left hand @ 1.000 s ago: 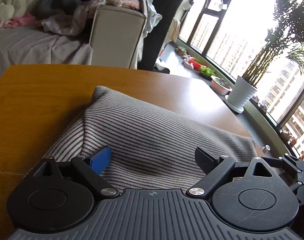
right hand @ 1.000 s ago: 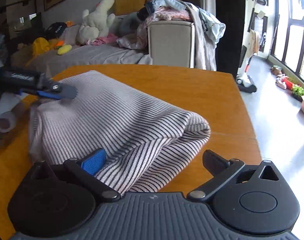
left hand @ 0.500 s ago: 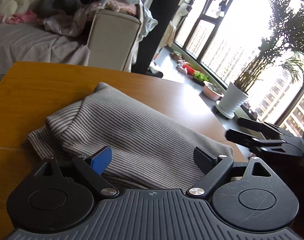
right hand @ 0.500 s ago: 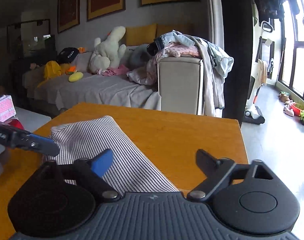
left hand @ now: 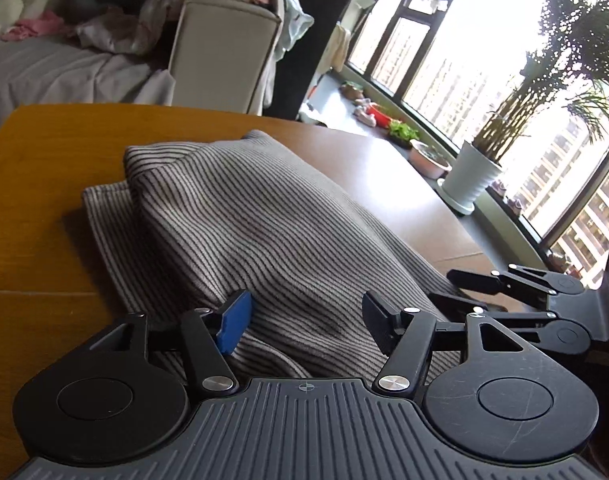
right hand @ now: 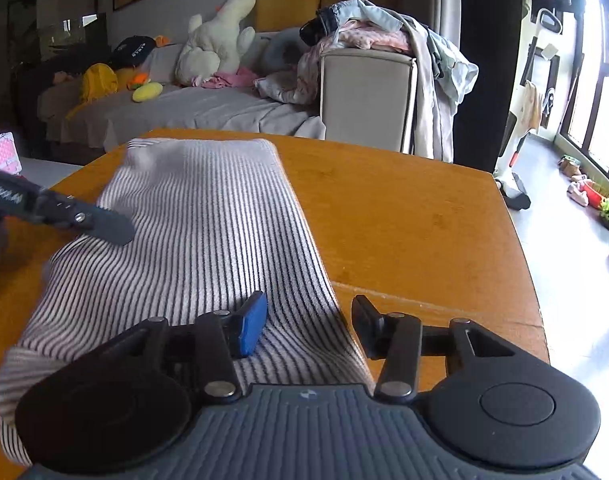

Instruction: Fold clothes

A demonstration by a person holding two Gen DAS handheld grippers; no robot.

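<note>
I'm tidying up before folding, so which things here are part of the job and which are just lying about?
Job: striped cloth, table, left gripper, right gripper.

Lying about: sofa clothes pile, plush toy, potted plant.

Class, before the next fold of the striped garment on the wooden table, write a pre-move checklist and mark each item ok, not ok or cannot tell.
1. Left hand-held gripper open, nothing held: ok.
2. Right hand-held gripper open, nothing held: ok.
3. Striped garment lies wholly on the wooden table: cannot tell, its near end is hidden under the grippers.
4. Fold is neat: not ok, in the left wrist view the upper layer bulges and the lower layer sticks out on its left.
5. Bare table beside the garment on its right: ok.
6. The two grippers are apart from each other: ok, both hover at the near end without touching.
</note>
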